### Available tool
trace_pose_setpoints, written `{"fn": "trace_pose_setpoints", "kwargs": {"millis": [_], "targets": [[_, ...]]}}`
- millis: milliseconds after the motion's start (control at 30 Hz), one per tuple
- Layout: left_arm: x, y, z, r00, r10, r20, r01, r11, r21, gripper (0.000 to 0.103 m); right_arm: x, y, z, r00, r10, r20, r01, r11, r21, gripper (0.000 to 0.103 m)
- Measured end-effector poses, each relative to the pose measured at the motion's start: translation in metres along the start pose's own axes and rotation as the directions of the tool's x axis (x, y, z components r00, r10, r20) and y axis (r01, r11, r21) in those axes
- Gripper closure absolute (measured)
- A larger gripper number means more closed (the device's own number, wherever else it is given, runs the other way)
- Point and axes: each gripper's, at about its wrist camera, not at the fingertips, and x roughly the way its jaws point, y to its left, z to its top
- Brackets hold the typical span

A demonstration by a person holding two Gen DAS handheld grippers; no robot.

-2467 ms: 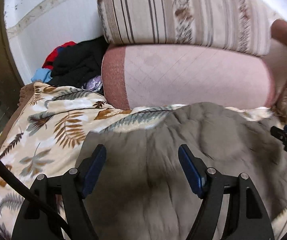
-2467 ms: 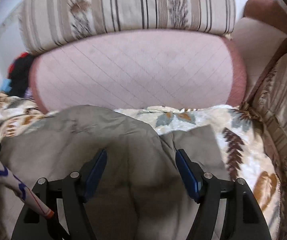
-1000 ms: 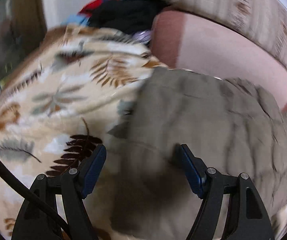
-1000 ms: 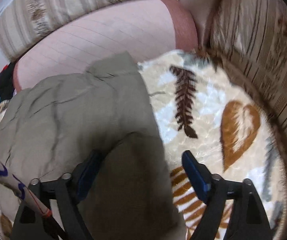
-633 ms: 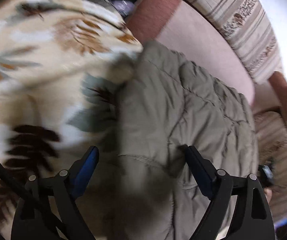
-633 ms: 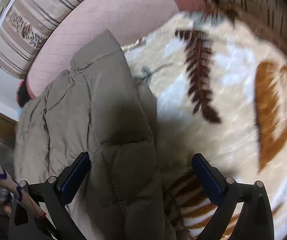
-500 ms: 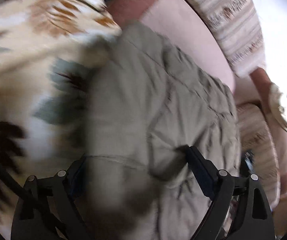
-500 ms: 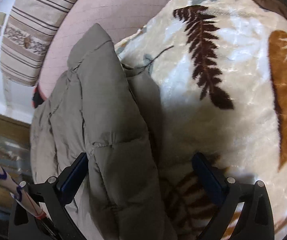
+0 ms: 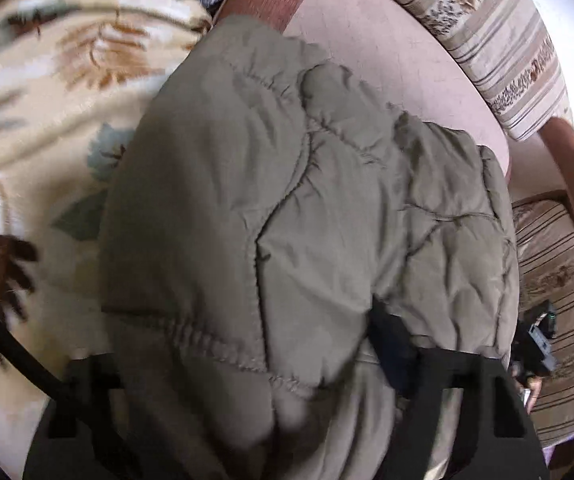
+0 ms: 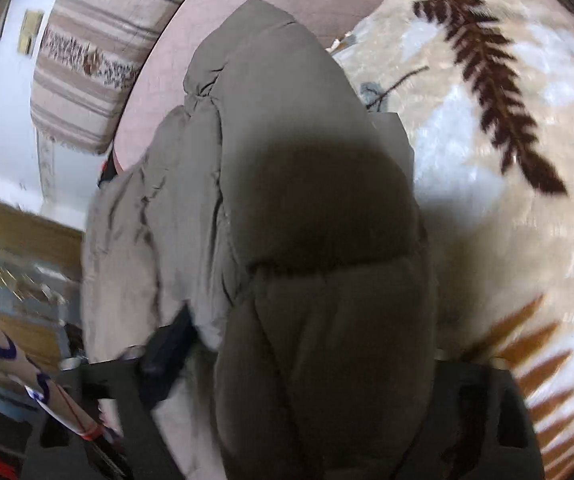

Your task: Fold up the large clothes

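Note:
A padded grey-olive jacket (image 9: 327, 208) lies on a cream blanket with a leaf print (image 9: 47, 92). It fills the middle of both views; in the right wrist view the jacket (image 10: 307, 200) bulges up between the fingers. My left gripper (image 9: 247, 360) has its jaws wide apart around a thick fold of the jacket's left edge; only its right finger (image 9: 391, 344) shows, the left one is under cloth. My right gripper (image 10: 295, 360) stands wide apart around the jacket's right edge, with its left finger (image 10: 167, 344) showing.
A pink bolster cushion (image 9: 387, 52) and a striped cushion (image 9: 499, 36) lie behind the jacket. A striped sofa arm (image 9: 559, 272) is at the right. The leaf-print blanket (image 10: 507, 140) spreads right of the jacket. A wooden panel (image 10: 15, 232) stands at left.
Both grippers have swung out to the jacket's two sides and pushed in low, so its edges now bulge between the jaws. The jaws have stayed wide apart.

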Motion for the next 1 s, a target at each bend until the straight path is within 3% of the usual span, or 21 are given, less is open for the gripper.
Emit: {"fn": "trace_pose_setpoints", "kwargs": {"millis": [100,200,1000], "targets": [[-0.016,-0.017,-0.006,0.998,0.061,0.029,-0.062,0.997,0.041,0.055,-0.011,0.007,-0.005,1.0,0.006,0.009,-0.006,1.0,-0.001,0.053],[-0.028,-0.027,-0.014,0.994,0.099,0.043,-0.101,0.994,0.052,0.06,-0.021,0.017,-0.01,1.0,-0.014,0.017,0.014,1.0,-0.023,0.061],[-0.076,-0.021,-0.068,0.986,0.165,0.034,-0.167,0.984,0.06,0.061,-0.067,0.02,-0.077,1.0,-0.027,0.008,0.027,0.999,-0.038,0.064]]}}
